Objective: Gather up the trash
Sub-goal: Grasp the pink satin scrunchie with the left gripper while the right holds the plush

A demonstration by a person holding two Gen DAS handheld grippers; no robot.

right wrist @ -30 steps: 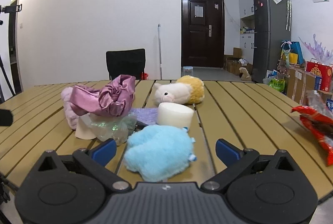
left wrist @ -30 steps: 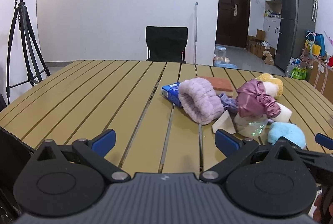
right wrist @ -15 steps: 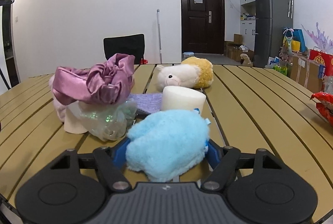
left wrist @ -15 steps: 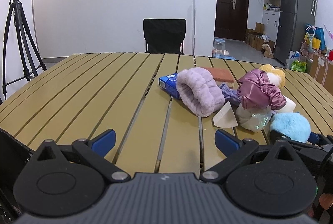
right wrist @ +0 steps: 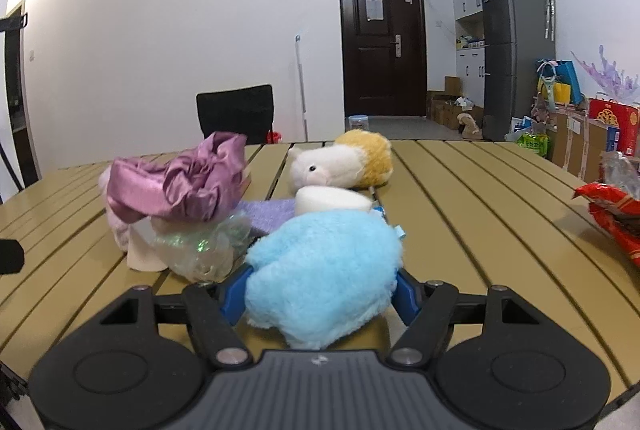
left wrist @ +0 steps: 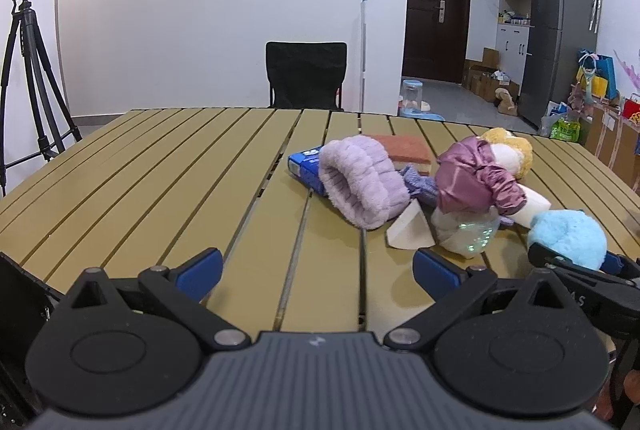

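A light blue plush toy (right wrist: 324, 270) lies near the front edge of the slatted wooden table (right wrist: 480, 198). My right gripper (right wrist: 320, 294) is still closing, and its blue pads press both sides of the plush. The left wrist view shows that plush (left wrist: 566, 236) at the far right. My left gripper (left wrist: 318, 270) stands open above bare slats, holding nothing. Beside the plush are a crumpled clear plastic wrapper (right wrist: 200, 246), a white paper scrap (left wrist: 408, 230) and a red snack wrapper (right wrist: 612, 214) at the right edge.
The pile also holds a purple satin scrunchie (right wrist: 180, 182), a lavender fuzzy headband (left wrist: 360, 186), a blue packet (left wrist: 306, 166), a brown sponge (left wrist: 404, 150), a white-and-yellow plush (right wrist: 344, 162) and a white foam cylinder (right wrist: 332, 200). Behind the table stand a black chair (left wrist: 306, 74) and a tripod (left wrist: 28, 50).
My right gripper came forward around the blue plush and its jaws closed from wide open onto the toy. The left gripper stayed open and hardly moved.
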